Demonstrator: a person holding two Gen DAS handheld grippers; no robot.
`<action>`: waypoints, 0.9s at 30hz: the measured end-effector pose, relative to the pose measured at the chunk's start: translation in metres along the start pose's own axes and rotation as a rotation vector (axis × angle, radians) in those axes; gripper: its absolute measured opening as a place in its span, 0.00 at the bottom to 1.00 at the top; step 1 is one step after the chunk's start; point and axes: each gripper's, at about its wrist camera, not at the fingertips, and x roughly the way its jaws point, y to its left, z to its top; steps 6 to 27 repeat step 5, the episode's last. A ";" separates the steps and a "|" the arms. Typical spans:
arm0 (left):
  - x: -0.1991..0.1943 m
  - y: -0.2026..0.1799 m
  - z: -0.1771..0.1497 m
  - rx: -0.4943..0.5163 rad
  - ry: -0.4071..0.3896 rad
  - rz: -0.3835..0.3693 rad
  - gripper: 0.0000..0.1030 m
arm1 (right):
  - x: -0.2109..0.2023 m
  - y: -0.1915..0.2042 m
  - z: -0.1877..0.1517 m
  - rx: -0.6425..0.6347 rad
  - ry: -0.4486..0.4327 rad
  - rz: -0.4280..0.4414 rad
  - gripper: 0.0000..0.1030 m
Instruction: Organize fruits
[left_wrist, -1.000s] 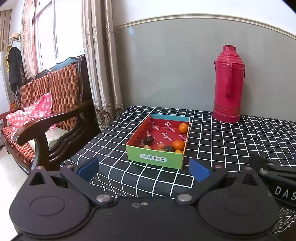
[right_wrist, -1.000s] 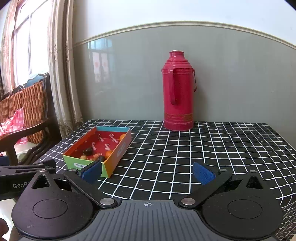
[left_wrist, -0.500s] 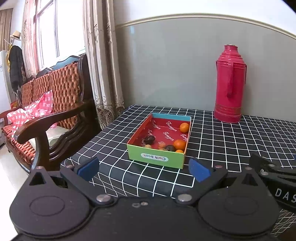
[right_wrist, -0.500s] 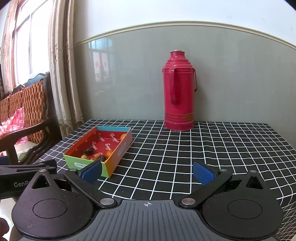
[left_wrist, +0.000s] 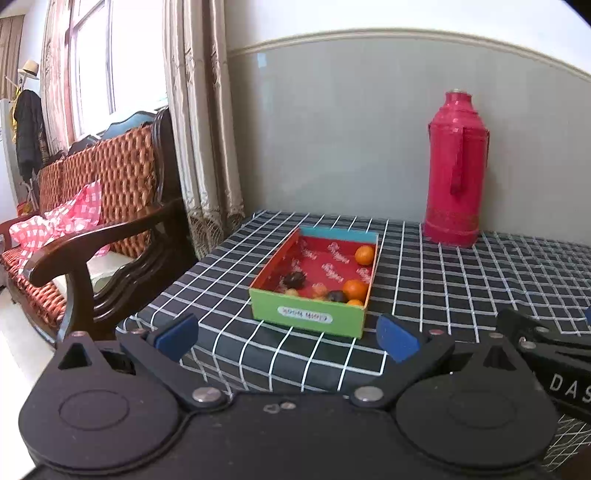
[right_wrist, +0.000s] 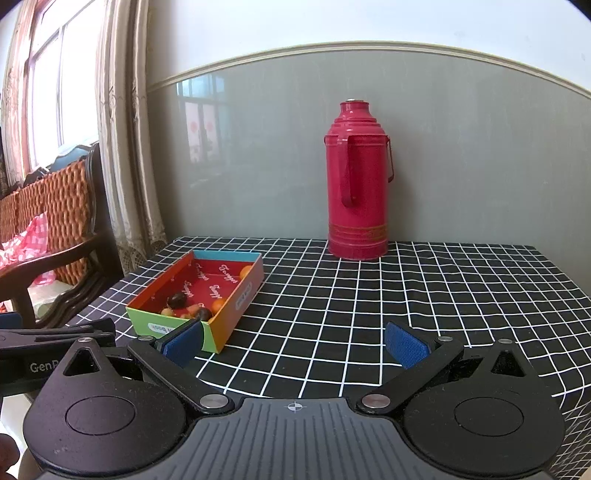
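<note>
A shallow cardboard box (left_wrist: 306, 315) with a green front and red inside sits on the black checked tablecloth (left_wrist: 443, 280); it also shows in the right wrist view (right_wrist: 236, 295). Inside lie small oranges (left_wrist: 354, 289), dark round fruits (left_wrist: 294, 280) and small pale fruits. My left gripper (left_wrist: 286, 334) is open and empty, just in front of the box. My right gripper (right_wrist: 295, 343) is open and empty, to the right of the box, its left pad (right_wrist: 183, 341) near the box's front corner.
A tall red thermos (right_wrist: 356, 184) stands at the back of the table against the grey wall. A wooden armchair (left_wrist: 92, 240) with a woven cushion and a red checked cloth stands left of the table. Curtains hang behind it.
Both views have shifted slightly; the box sits a little further right and higher in the left wrist view. Both grippers stay open.
</note>
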 end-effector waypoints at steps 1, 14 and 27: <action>0.000 0.000 0.000 -0.004 -0.002 -0.009 0.93 | 0.000 -0.001 0.000 0.003 -0.003 0.000 1.00; 0.001 -0.005 0.002 0.008 -0.006 -0.002 0.94 | -0.001 -0.001 0.001 0.006 -0.012 -0.003 1.00; 0.001 -0.005 0.002 0.008 -0.006 -0.002 0.94 | -0.001 -0.001 0.001 0.006 -0.012 -0.003 1.00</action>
